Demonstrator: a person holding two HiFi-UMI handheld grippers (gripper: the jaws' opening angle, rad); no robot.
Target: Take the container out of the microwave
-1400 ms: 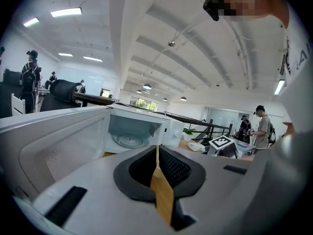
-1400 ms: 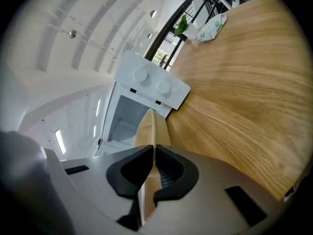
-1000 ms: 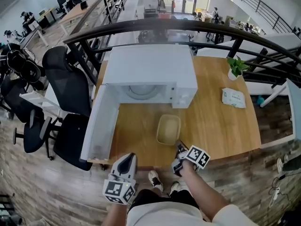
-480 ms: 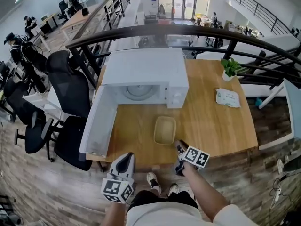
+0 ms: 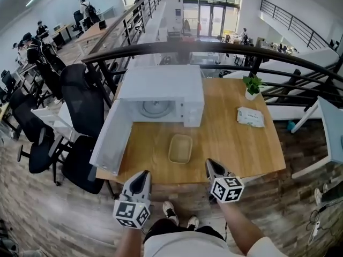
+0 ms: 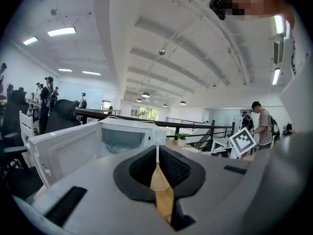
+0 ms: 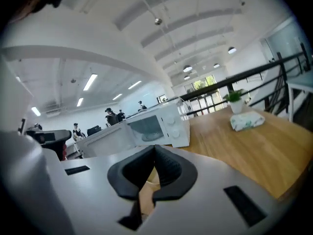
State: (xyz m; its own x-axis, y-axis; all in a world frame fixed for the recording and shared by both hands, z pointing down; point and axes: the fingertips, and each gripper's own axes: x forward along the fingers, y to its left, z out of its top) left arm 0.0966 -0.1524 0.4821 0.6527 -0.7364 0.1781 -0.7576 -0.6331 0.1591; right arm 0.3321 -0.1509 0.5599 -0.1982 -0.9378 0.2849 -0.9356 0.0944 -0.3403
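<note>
head view: i look steeply down on a wooden table [image 5: 236, 143] with a white microwave [image 5: 161, 87] at its far side, its door [image 5: 110, 138] swung wide to the left.
container [image 5: 180, 148]: shallow and tan with rounded corners, flat on the table just in front of the microwave's mouth, already out of the oven; it looks empty.
oven cavity: only the glass turntable [image 5: 155, 108] shows inside.
left gripper [image 5: 143, 174]: over the near table edge, well apart from the container; jaws together, holding nothing.
right gripper [image 5: 209, 163]: near the front edge, to the right of the container and not touching it; jaws have just been closing and meet, nothing between them.
handling, my guess: light, thin-walled, fairly stiff; the smooth sides may slip, and it could be warm.
where to take hold: i would pinch the raised rim at the near short end, one jaw inside, one outside, and keep it level.
task status, my reading: removal looks done; both grippers stand off.
</note>
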